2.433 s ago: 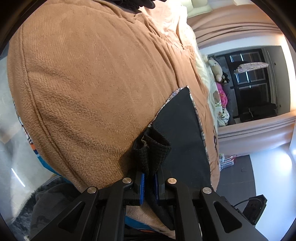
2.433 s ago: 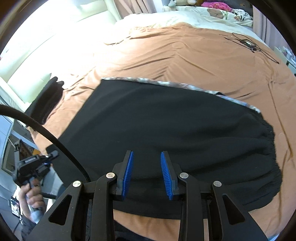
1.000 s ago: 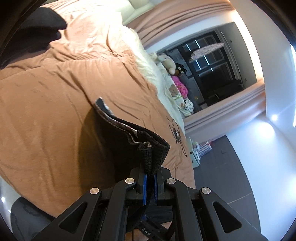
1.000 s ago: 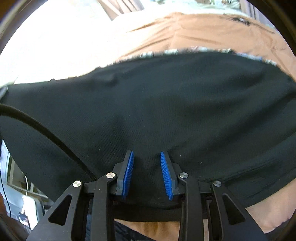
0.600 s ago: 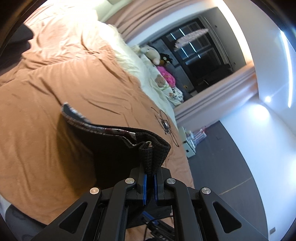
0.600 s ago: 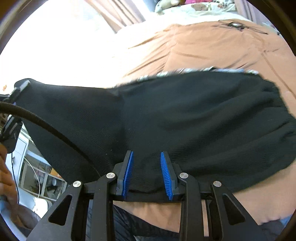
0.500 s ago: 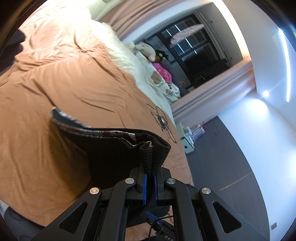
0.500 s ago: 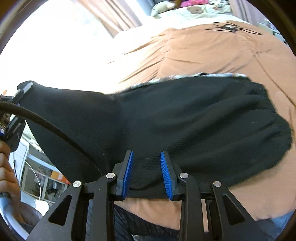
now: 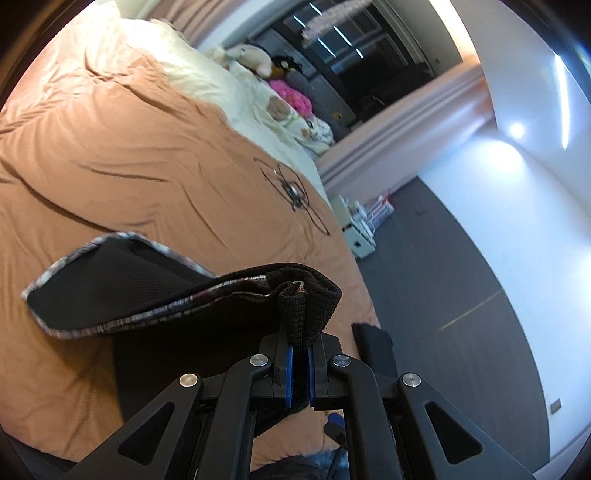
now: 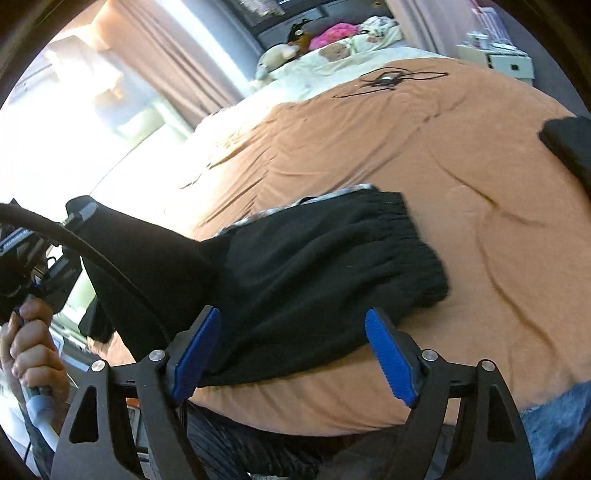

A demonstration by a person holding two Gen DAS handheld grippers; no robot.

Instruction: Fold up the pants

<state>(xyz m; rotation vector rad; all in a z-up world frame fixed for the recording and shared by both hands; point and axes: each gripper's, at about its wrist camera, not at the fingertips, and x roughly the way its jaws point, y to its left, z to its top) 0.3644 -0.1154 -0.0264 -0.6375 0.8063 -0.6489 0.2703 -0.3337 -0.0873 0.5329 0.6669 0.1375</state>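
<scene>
Two grippers work the black pants [image 10: 325,266]: my left gripper [image 9: 298,373] is clenched on their ribbed cuff, which rises at twelve o'clock from the pads, while my right gripper [image 10: 291,354] is opening, the fabric loose between its blue pads [image 10: 388,354] on the brown bedspread [image 10: 480,192].

One pair of black pants [image 10: 317,280] is counted, draped near the front edge of the single brown bed cover [image 10: 424,155]. Two grippers are seen: the left gripper [image 9: 298,369] and the right gripper [image 10: 291,350]. One hand [image 10: 31,347] is made out, left of the cover's front edge. One tangle of black cable [image 10: 388,79] is counted at the cover's far end. Beyond it, one pink plush toy [image 10: 334,33] and one pale plush toy [image 10: 275,57] are counted.
</scene>
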